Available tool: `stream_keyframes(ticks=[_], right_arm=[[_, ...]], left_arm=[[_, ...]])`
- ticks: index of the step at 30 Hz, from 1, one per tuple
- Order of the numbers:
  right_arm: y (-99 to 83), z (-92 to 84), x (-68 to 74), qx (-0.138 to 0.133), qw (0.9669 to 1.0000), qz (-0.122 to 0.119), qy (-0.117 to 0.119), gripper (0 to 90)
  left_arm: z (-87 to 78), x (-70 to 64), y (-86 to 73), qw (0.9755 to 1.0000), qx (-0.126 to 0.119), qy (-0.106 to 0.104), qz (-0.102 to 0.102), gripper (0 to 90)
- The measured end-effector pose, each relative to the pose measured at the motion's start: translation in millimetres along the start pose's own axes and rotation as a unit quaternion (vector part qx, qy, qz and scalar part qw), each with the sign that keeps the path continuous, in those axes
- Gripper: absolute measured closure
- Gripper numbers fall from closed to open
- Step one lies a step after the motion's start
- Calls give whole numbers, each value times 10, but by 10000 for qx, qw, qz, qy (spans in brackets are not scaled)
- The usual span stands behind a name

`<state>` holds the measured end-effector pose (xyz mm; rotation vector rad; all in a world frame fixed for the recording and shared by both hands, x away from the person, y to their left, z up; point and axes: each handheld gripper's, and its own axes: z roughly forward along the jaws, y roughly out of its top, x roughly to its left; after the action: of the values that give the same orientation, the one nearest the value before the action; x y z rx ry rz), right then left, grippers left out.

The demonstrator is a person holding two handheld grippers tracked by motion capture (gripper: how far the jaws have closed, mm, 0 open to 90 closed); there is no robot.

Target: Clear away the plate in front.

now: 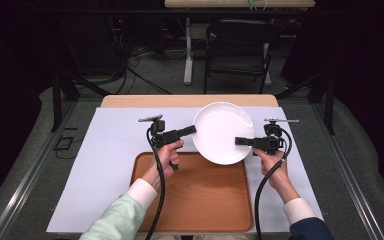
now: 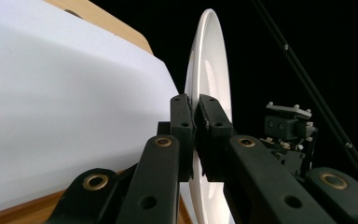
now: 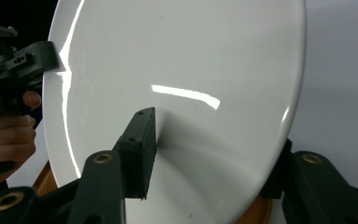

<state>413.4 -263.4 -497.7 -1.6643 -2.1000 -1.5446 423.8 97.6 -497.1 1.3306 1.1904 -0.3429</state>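
Desk (image 1: 190, 100): wood top, mostly under a white sheet (image 1: 110, 165) that runs nearly edge to edge; bare wood strip shows along the far edge.

Tray (image 1: 200, 200): brown wood, rounded corners, lies on the sheet at the middle of the near edge.

Plate (image 1: 223, 132): white, round, held up off the desk between tray and far edge, slightly right of centre. Its near rim overlaps the tray's far right corner in the high view. In the left gripper view it shows almost edge-on (image 2: 209, 70), so it is tilted well off level.

Left hand-held gripper (image 1: 190, 131): clenched on the plate's left rim. The left gripper view has both pads (image 2: 182, 116) pressed against the rim with no gap.

Right hand-held gripper (image 1: 241, 141): at the plate's near-right rim, jaws straddling it. In the right gripper view one jaw lies over the plate face, the other sits behind the rim. Can't tell whether the pads actually press on it, so grip state unconfirmed.

Both grippers point inward at the plate from opposite sides.
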Motion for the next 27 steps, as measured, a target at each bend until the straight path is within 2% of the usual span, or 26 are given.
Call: stream_keyframes(ticks=[3, 4, 8, 14, 18, 19, 20, 21, 26, 27], right_arm=[[-7, -65, 54, -109, 9998, -54, 168, 586], [-8, -92, 104, -145, 9996, -174, 168, 606], [-28, -108, 178, -174, 9992, -303, 197, 633], [-63, -103, 277, -95, 9986, -492, 194, 676], [-90, -107, 320, -46, 9982, -568, 200, 680], [-96, -109, 340, -27, 9979, -625, 188, 683], [-96, -109, 340, -27, 9979, -625, 188, 683], [-106, -112, 375, -41, 9973, -706, 177, 690], [-120, -122, 445, -61, 9962, -848, 163, 699], [-131, -131, 487, -74, 9954, -942, 147, 709]], left_arm=[[-78, -18, -11, 9995, 42, 98, 285, 868], [-97, -20, -17, 9994, 44, 102, 329, 871], [-192, -50, -34, 9976, 107, 230, 638, 869], [-283, -41, -78, 9955, 218, 431, 820, 858], [-324, -53, -101, 9951, 270, 448, 835, 856], [-352, -70, -114, 9937, 323, 501, 953, 854], [-352, -70, -114, 9937, 323, 501, 953, 853], [-382, -88, -124, 9922, 327, 556, 1062, 850], [-429, -109, -129, 9904, 342, 609, 1195, 844], [-449, -115, -133, 9889, 362, 680, 1272, 840]])
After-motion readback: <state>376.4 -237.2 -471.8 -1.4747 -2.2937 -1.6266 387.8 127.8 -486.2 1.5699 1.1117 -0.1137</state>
